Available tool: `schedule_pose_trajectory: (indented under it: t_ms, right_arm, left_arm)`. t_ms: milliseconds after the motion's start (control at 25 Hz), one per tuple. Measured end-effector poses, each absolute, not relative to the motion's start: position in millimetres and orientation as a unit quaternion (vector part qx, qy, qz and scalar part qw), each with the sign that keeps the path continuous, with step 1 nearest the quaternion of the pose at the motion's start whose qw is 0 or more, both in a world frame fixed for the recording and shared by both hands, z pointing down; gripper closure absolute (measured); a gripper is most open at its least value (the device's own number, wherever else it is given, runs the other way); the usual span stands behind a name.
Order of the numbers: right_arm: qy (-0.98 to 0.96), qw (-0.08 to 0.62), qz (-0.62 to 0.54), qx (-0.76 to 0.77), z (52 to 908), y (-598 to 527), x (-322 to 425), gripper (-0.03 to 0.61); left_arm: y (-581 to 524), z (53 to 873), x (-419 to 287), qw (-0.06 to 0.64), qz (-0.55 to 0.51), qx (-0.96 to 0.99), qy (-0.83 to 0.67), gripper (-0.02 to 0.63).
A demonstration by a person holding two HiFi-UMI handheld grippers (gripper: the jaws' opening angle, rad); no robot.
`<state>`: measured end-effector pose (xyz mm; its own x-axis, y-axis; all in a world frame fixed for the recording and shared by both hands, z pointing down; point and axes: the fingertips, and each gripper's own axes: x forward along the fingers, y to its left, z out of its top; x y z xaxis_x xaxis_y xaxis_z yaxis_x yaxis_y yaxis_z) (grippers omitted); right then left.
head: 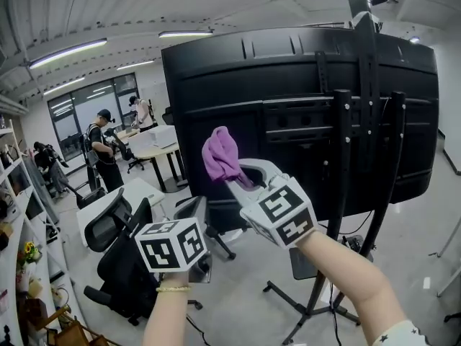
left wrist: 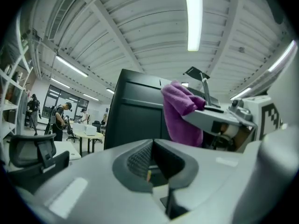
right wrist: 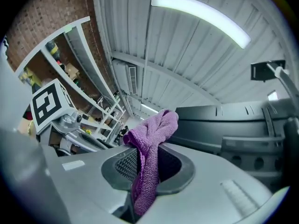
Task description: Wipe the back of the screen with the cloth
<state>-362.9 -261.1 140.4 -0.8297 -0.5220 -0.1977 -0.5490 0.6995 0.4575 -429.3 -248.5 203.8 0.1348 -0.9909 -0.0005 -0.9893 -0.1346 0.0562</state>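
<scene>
Head view: nearest to me is my left gripper (head: 171, 245). It is held low, beneath the lower left corner of the screen (head: 216, 78), and the left gripper view shows its jaws pressed together on nothing. Just beyond it, my right gripper (head: 241, 177) reaches up toward the lower left part of the screen's black back, clamped on the purple cloth (head: 220, 156). The cloth stands up out of the jaws with its long axis near upright, leaning a little left. Its bunched top points at the back panel, and a tail hangs down between the jaws in the right gripper view. I cannot tell whether it touches the panel. The screen's left edge is near the cloth. Bare panel runs from the cloth up to the top edge and right to the black uprights of the stand (head: 338, 193). Left of the screen and farther off are office chairs (head: 115, 258), a desk (head: 155, 150) and people (head: 104, 150).
</scene>
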Motion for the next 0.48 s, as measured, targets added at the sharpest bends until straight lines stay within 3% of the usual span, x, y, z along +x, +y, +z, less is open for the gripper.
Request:
schedule_pose_trajectory:
  t_ms: [320,480]
  right_arm:
    - [0.854,0.000,0.370,-0.365,6.2,-378.7,-408.0,0.520]
    - [0.783,-0.028,0.457,-0.420,-39.9,-417.0,-425.3,0.520]
  left_arm:
    - [-366.4,73.1,-476.1,-0.107,-0.017,0.728,-0.677,0.606]
    - [-396.8,40.1,-494.6,-0.125,-0.019,0.734,-0.668,0.606]
